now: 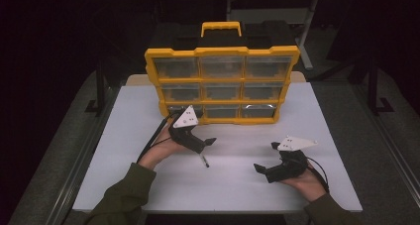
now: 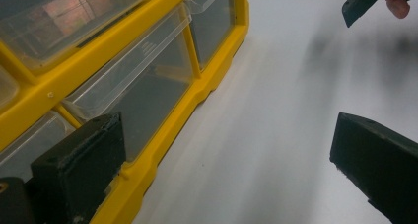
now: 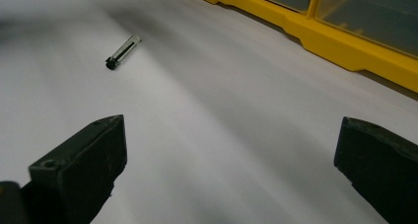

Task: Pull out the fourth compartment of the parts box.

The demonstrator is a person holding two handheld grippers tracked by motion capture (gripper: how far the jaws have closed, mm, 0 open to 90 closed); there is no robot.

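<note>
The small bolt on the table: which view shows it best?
The right gripper view: the bolt lies unobstructed on the white table, its dark head and shiny shank distinct. The high view shows the bolt as a thin dark sliver below the left hand-held gripper.

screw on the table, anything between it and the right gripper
Nothing visible does. The screw lies alone on bare white table, ahead and to the left of the open right gripper. The yellow organizer stands off to the side.

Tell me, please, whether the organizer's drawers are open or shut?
Shut: every clear drawer sits flush in the yellow organizer frame, none pulled out.
</note>
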